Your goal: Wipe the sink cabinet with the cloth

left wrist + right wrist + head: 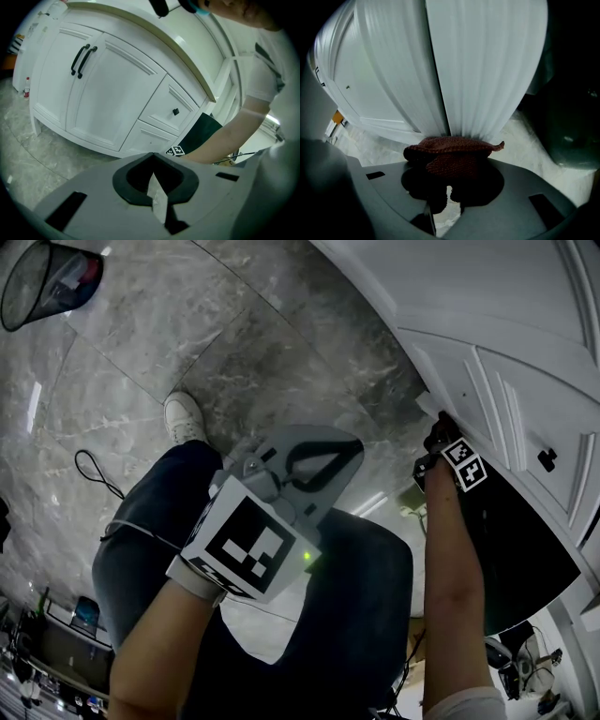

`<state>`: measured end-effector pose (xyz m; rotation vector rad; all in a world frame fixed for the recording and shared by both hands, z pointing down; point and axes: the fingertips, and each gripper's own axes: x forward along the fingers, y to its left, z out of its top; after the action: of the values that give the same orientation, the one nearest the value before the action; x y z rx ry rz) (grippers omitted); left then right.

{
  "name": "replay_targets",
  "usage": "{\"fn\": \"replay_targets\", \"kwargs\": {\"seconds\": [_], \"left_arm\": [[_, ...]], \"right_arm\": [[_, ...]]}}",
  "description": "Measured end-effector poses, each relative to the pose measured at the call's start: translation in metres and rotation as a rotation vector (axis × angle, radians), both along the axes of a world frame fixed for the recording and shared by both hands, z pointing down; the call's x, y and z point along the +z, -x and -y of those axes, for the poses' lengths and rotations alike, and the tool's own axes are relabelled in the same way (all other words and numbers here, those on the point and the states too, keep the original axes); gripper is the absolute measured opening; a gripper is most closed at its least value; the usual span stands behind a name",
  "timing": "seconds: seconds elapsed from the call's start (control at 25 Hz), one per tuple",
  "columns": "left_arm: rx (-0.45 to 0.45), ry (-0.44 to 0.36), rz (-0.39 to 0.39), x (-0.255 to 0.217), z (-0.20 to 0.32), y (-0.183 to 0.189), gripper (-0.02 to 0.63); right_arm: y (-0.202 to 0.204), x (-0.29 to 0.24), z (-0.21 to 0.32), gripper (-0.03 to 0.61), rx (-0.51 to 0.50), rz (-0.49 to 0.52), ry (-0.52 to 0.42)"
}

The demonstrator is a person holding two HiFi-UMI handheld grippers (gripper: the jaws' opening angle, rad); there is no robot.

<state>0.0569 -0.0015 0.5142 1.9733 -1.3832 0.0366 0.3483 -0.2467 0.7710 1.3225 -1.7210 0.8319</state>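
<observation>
Grey marble floor (234, 352), white panelled sink cabinet (483, 70). My right gripper (451, 165) clamps a brown knitted cloth (450, 147) against it. Left gripper (153, 158): jaws closed, empty.

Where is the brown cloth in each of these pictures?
Head view: too small to make out; the right gripper that holds it meets the sink cabinet at right.
Left gripper view: not in it.
Right gripper view: the cloth is low centre, pinched in the jaws and pressed to a white panel.
Shared landmark: the sink cabinet.
</observation>
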Motion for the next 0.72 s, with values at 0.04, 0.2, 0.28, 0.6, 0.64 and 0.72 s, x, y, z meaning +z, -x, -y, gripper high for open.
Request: {"fn": "replay_targets", "kwargs": {"seconds": [0.04, 0.2, 0.28, 0.6, 0.64, 0.72], "left_arm": [[-0.001, -0.001, 0.003, 0.0, 0.0, 0.002, 0.011], [-0.011, 0.012, 0.005, 0.002, -0.004, 0.008, 0.011], [-0.011, 0.015, 0.007, 0.003, -0.004, 0.009, 0.011], [-0.049, 0.032, 0.004, 0.009, -0.012, 0.033, 0.011], [-0.059, 0.034, -0.001, 0.01, -0.013, 0.038, 0.011], [-0.08, 0.035, -0.014, 0.01, -0.015, 0.049, 0.011]], "right_arm": [[0.002, 0.0, 0.0, 0.126, 0.024, 0.01, -0.011], [0.01, -0.002, -0.005, 0.121, 0.074, 0.029, -0.022], [0.022, -0.003, -0.006, 0.12, 0.058, 0.044, -0.019], [0.114, -0.004, -0.018, 0.12, -0.018, 0.117, -0.016], [0.122, -0.004, -0.018, 0.12, -0.016, 0.123, -0.023], [0.138, -0.003, -0.021, 0.12, -0.027, 0.125, -0.027]]}}
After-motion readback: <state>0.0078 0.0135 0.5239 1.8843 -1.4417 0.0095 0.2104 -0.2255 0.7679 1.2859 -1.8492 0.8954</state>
